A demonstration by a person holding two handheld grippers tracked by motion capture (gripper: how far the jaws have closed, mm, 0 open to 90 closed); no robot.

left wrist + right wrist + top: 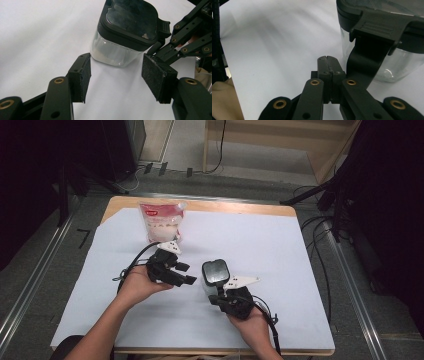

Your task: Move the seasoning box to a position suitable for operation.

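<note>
Container: a clear square container with a black lid stands upright on the surface, near the middle and towards the person's side.
Lid: it sits on top of the container; a black latch flap hangs over one side of it, seen close in the right gripper view.
Contents: the clear walls look mostly see-through; what is inside I cannot tell.
Left gripper: the left gripper is held in the person's left hand, just to the left of the container in the high view.
Left jaws: spread apart, with bare white surface between the pads; the container stands just beyond their tips, not between them, and they touch nothing.
Right gripper: the right gripper is held in the person's right hand, close against the near side of the container.
Right jaws: pressed together pad to pad, with nothing between them; their tips lie just beside the container's wall, below the latch flap. Whether they touch the container I cannot tell.
Surface: a wooden surface covered by a white sheet.
Bag: a clear bag with a red label and white contents stands at the far left part of the sheet, well apart from the container.
Cables: a black cable trails from the left gripper across the sheet.
</note>
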